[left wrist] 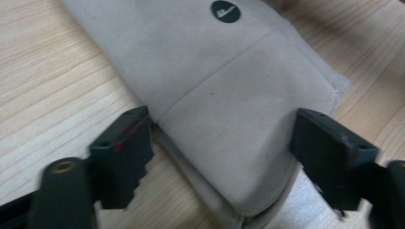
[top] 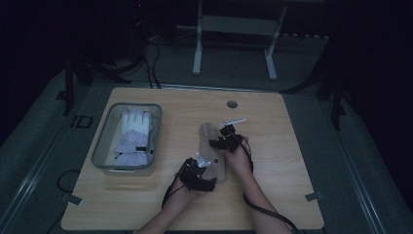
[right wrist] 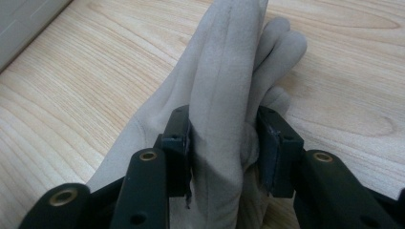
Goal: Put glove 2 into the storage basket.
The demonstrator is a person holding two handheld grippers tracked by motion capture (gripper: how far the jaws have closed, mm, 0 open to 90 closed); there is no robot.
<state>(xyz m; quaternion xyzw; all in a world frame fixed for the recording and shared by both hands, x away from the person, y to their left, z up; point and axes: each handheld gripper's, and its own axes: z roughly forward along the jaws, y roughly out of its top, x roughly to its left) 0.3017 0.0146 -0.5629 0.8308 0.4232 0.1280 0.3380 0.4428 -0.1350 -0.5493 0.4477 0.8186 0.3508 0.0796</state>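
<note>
Two grippers on one beige glove (top: 213, 151) — it lies flat on the wooden table (top: 272, 146), just right of the grey bin (top: 104, 141), cuff toward me, fingers pointing away. My right gripper (top: 220, 141) is clamped on the finger end: in the right gripper view both pads press a bunched fold of the glove (right wrist: 224, 95), fabric pinched upright between them. My left gripper (top: 202, 168) sits at the cuff end; in the left gripper view its jaws straddle the cuff of the glove (left wrist: 229, 119), one at each edge. Left jaw is right at the seam, right jaw at the far edge, no squeeze visible in the fabric — I read it as open around the cuff, not gripping. A round dark logo (left wrist: 225, 11) shows higher up. The bin holds a white glove (top: 134, 131), well apart from both grippers.
</note>
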